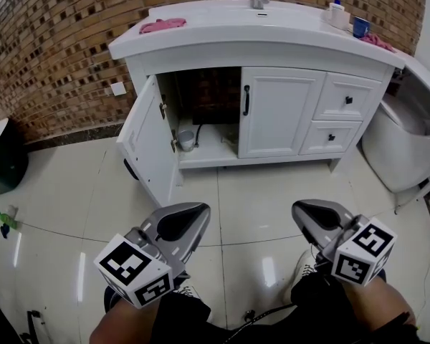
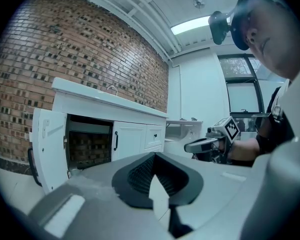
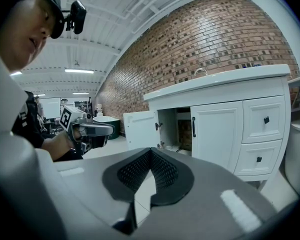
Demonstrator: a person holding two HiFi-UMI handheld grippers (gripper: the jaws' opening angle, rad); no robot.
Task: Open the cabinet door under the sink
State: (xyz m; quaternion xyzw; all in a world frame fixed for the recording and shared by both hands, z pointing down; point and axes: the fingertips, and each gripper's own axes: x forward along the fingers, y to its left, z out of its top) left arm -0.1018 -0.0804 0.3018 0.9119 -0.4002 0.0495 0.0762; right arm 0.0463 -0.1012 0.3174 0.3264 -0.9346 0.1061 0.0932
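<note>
The white sink cabinet (image 1: 272, 52) stands against the brick wall. Its left door (image 1: 145, 138) hangs swung wide open to the left, so the dark inside (image 1: 208, 102) with a small grey pot (image 1: 186, 140) shows. The right door (image 1: 276, 112), with its black handle (image 1: 246, 100), is closed. My left gripper (image 1: 190, 213) and right gripper (image 1: 308, 210) are held low over the tiled floor, well short of the cabinet, both shut and holding nothing. The open door (image 2: 49, 151) also shows in the left gripper view beyond the left gripper (image 2: 154, 156), and again as the open door (image 3: 140, 129) past the right gripper (image 3: 150, 153).
Two drawers (image 1: 344, 100) sit at the cabinet's right. A pink cloth (image 1: 163, 25), a soap bottle (image 1: 337, 13) and a blue cup (image 1: 360, 27) rest on the countertop. A white fixture (image 1: 408, 138) stands at the right, a dark bin (image 1: 3, 156) at the left.
</note>
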